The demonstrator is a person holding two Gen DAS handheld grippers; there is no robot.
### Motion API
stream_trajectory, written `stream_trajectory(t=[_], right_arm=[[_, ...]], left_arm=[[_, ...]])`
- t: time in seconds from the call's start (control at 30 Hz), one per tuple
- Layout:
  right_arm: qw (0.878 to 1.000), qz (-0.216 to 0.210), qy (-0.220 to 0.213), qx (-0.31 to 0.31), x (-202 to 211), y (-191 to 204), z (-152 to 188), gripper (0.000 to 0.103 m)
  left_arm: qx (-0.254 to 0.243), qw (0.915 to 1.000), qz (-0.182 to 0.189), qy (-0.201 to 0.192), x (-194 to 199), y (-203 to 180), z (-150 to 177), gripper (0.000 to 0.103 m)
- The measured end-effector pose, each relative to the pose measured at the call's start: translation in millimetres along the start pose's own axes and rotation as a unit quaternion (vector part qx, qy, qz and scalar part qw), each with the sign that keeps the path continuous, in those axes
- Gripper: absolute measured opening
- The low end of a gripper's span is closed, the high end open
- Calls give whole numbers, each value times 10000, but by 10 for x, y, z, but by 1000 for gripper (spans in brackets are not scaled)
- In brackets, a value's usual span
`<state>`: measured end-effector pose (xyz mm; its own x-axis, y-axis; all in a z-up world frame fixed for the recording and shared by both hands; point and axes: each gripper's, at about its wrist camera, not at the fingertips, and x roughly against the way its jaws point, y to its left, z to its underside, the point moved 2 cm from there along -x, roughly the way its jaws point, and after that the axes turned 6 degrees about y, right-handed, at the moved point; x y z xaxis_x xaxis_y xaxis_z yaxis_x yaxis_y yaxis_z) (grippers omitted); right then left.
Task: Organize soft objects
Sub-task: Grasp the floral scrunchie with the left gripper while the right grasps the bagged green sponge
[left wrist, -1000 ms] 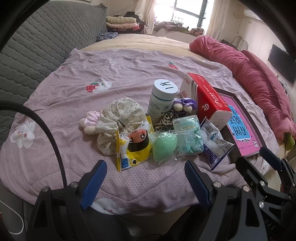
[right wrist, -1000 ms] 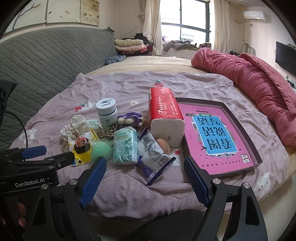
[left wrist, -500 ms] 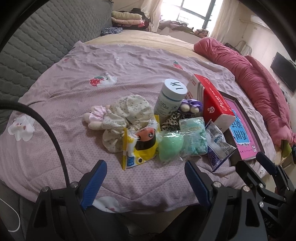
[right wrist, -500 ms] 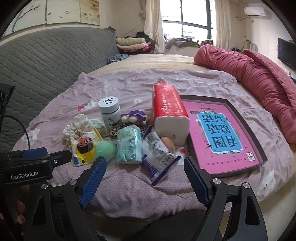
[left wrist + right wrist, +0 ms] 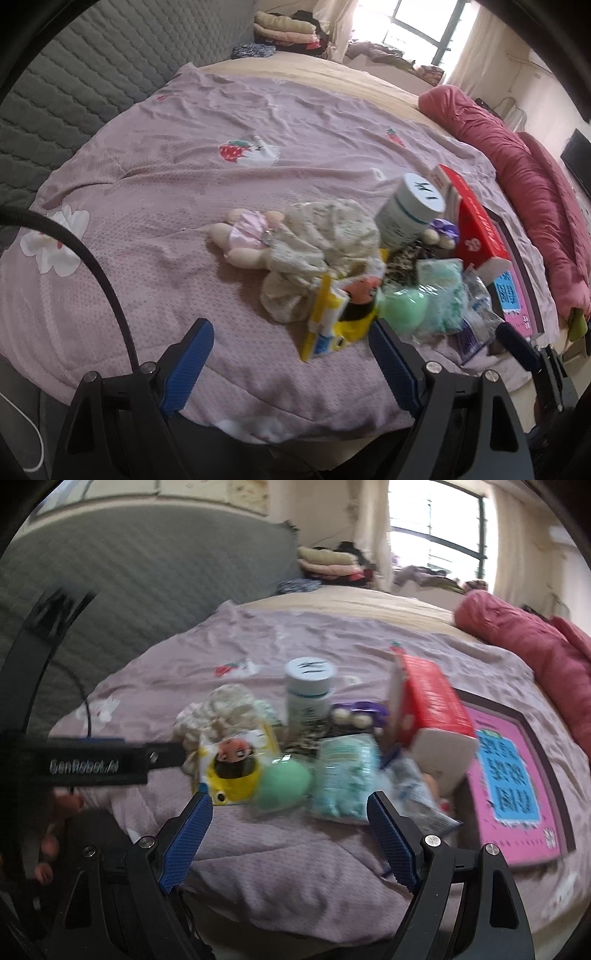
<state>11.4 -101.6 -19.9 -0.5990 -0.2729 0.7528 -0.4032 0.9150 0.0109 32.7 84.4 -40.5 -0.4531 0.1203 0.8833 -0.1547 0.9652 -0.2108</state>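
A pile of small items lies on the purple bedspread (image 5: 177, 192). It holds a pink plush doll (image 5: 245, 238), a cream floral cloth (image 5: 325, 240) (image 5: 229, 705), a yellow cartoon packet (image 5: 340, 321) (image 5: 232, 768), a green soft ball (image 5: 402, 310) (image 5: 282, 784), a teal packet (image 5: 443, 291) (image 5: 345, 775) and a purple plush (image 5: 360, 714). My left gripper (image 5: 291, 360) is open and empty, near the bed's front edge, just short of the yellow packet. My right gripper (image 5: 290, 834) is open and empty, in front of the green ball.
A white bottle (image 5: 412, 214) (image 5: 308, 696), a red tissue box (image 5: 476, 229) (image 5: 432, 709) and a foil packet (image 5: 476, 321) stand in the pile. A pink book in a dark tray (image 5: 517, 775) lies right. A red quilt (image 5: 528, 184) runs along the far right. Grey headboard (image 5: 74, 92) left.
Both grippers have moved forward and leftward toward the pile; the items look larger and have shifted right in the left view. Both stay open.
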Motion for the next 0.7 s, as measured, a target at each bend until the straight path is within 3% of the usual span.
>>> stream_trajectory(t=[0.37,0.7], right_arm=[[9969,280,232,701,-611,188,-56,86],[9913,652,113,1140,-890,213,-114,86]], left_arm=[[82,9999,7,-68,-285,200,-308,85],[-100,9996,273,-49,-415,96,-443,72]])
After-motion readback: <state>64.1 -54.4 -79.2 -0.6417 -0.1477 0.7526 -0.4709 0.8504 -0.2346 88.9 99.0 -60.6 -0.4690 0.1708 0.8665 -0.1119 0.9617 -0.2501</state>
